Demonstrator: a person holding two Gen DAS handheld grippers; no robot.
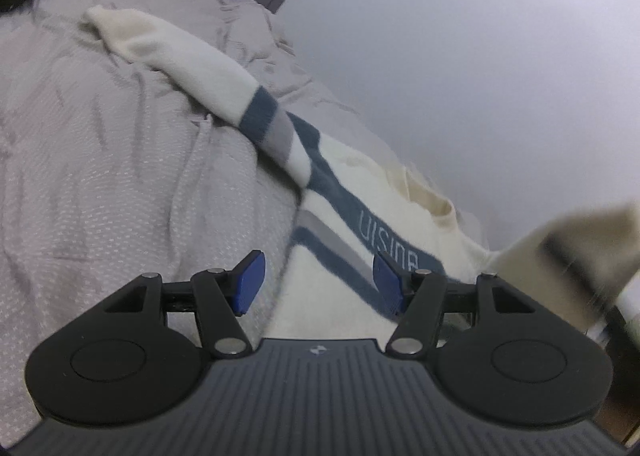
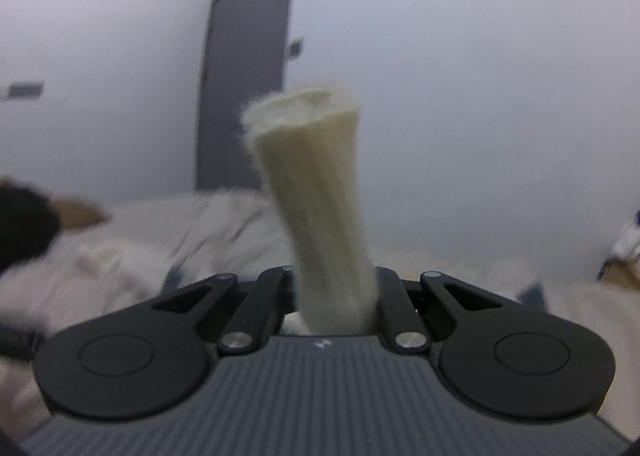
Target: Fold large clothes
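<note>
From the left wrist, the left tool (image 1: 318, 282) hovered spread wide, gripping nothing, over the cream knitted sweater with blue-grey stripes (image 1: 344, 196), which lay on the pale grey bedspread (image 1: 120, 176), one sleeve stretched diagonally away up-left.

From the right wrist, the right tool (image 2: 334, 296) was clamped on the sweater's cream ribbed cuff (image 2: 316, 192), standing upright.

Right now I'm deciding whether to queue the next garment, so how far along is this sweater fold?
Early. Done: the cream sweater lies on the grey bedspread, one sleeve stretched outward, unfolded. In hand: the right gripper is shut on a cream cuff, lifted; the left gripper hovers open over the striped chest. Left: both sleeves in, then the body.
</note>
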